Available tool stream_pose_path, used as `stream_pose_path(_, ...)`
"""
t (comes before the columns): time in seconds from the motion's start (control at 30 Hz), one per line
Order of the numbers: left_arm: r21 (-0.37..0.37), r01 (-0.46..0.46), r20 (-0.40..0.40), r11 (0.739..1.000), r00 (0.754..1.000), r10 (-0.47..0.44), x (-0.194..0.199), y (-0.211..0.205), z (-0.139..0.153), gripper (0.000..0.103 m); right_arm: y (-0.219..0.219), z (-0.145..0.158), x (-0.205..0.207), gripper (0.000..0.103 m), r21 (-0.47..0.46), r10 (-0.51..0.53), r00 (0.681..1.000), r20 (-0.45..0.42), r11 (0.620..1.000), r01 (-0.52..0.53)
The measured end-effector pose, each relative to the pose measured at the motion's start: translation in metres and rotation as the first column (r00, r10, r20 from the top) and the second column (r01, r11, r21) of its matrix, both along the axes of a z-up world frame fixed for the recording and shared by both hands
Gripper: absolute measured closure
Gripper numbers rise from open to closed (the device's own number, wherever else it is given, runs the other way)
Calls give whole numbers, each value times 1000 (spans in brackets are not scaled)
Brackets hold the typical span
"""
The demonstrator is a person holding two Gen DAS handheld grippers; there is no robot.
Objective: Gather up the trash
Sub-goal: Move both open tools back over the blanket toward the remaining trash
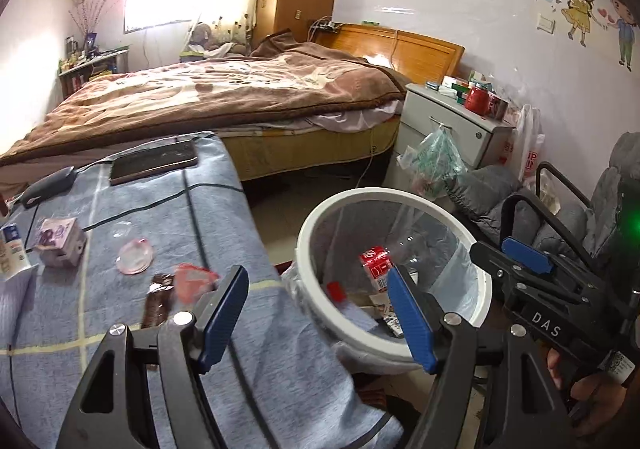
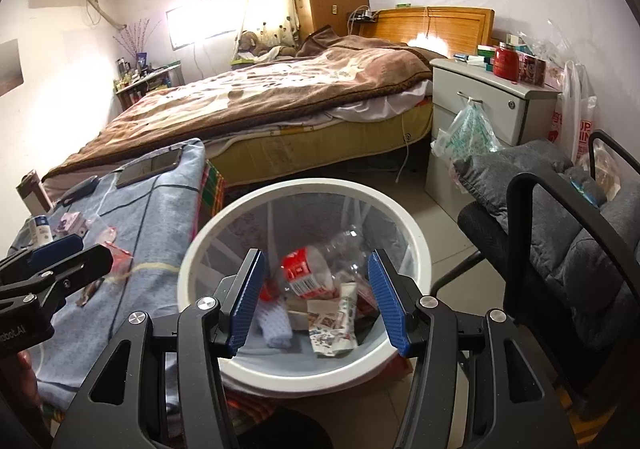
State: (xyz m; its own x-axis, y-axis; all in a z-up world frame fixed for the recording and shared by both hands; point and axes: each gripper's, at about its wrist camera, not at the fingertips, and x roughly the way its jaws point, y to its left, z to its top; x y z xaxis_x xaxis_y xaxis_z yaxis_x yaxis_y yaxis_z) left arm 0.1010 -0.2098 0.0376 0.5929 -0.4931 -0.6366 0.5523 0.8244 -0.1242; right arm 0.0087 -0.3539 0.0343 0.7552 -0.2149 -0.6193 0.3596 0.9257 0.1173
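Right hand-held gripper wide open, empty, directly above white trash bin; plastic bottle lies inside. Left hand-held gripper wide open, empty, red wrapper on tabletop just ahead-left.

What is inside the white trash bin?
Inside the white trash bin lie a clear plastic bottle with a red label, a printed wrapper and a white cloth piece. Whatever lies beneath them is covered.

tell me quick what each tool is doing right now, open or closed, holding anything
Left tool: open, holding nothing, between the table edge and the trash bin.
Right tool: open, holding nothing, over the trash bin.
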Motion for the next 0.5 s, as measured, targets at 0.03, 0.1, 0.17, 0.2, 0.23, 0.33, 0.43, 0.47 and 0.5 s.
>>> stream_pose_path(0.03,-3,-6,3,1000,1000,6,0,4,1,29,3,1,0,47,-2,3,1000,3,1000,-3)
stream_pose_path(0.1,-5,-22,6,1000,1000,22,-1,12,2,29,8,3,0,47,-5,12,1000,8,1000,-12)
stream_pose_path(0.17,-8,-32,12,999,999,32,-1,18,3,29,13,4,0,47,-8,21,1000,15,1000,-21)
stream_pose_path(0.2,-7,-40,19,999,999,40,-2,22,4,29,16,5,0,47,-9,27,999,17,1000,-27)
stream_pose_path(0.23,-4,-48,31,999,998,48,-4,25,5,29,18,5,1,47,-10,31,999,17,999,-31)
stream_pose_path(0.33,-13,-64,34,998,997,64,-5,36,7,29,26,6,3,47,-12,50,998,23,999,-50)
stream_pose_path(0.43,-15,-82,36,997,996,82,-6,48,7,29,35,8,4,47,-17,69,997,31,997,-69)
stream_pose_path(0.47,-17,-92,38,996,995,93,-6,54,8,29,39,9,5,47,-19,76,997,34,997,-75)
stream_pose_path(0.5,-18,-103,42,995,994,104,-6,58,8,29,43,9,6,47,-20,84,996,36,996,-83)
